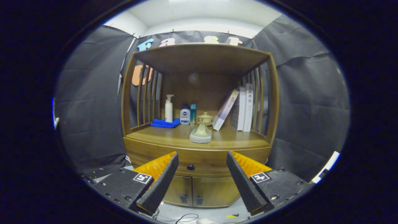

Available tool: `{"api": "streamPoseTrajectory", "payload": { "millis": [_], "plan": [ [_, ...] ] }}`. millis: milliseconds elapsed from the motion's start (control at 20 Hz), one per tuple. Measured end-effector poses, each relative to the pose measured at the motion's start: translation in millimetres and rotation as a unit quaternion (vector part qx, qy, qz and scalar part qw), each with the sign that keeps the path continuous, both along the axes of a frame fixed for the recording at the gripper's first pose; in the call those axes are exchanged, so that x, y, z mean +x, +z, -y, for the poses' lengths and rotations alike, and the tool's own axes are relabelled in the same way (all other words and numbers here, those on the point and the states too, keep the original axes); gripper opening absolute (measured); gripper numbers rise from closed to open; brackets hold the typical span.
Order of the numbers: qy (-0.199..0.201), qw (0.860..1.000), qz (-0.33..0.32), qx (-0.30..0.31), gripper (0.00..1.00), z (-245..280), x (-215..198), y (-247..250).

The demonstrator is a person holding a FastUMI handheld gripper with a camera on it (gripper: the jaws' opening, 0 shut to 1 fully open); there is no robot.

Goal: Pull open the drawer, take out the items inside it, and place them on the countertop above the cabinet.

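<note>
A wooden cabinet (199, 93) stands straight ahead. Its drawer (205, 160) is closed under the countertop (158, 134), with a small dark knob (190, 167) on its front. My gripper (202, 161) is open in front of the drawer, apart from it. The knob shows in the gap between the ribbed black fingertips (169, 169), nearer the left one. The drawer's contents are hidden.
On the countertop stand a grey stone base with a cream figurine (201, 132), a lidded cup (205, 118), a pump bottle (168, 109), two small bottles (185, 115), a blue cloth (165, 123) and leaning books (239, 109). Two lower doors (192, 191) sit under the drawer. Cables (183, 217) lie on the floor.
</note>
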State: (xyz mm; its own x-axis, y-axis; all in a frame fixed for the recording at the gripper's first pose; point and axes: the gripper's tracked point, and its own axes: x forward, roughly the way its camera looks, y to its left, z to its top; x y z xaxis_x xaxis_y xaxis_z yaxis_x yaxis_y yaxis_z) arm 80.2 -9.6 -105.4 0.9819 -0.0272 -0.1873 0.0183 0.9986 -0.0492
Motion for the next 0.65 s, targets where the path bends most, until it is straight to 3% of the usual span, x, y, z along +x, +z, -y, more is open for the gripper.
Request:
{"api": "streamPoseTrajectory", "payload": {
  "millis": [350,650],
  "plan": [
    [-0.006,0.998,0.050,0.034,1.00,30,-64,59],
    [-0.007,0.997,0.065,0.039,0.99,34,-84,83]
  ]
}}
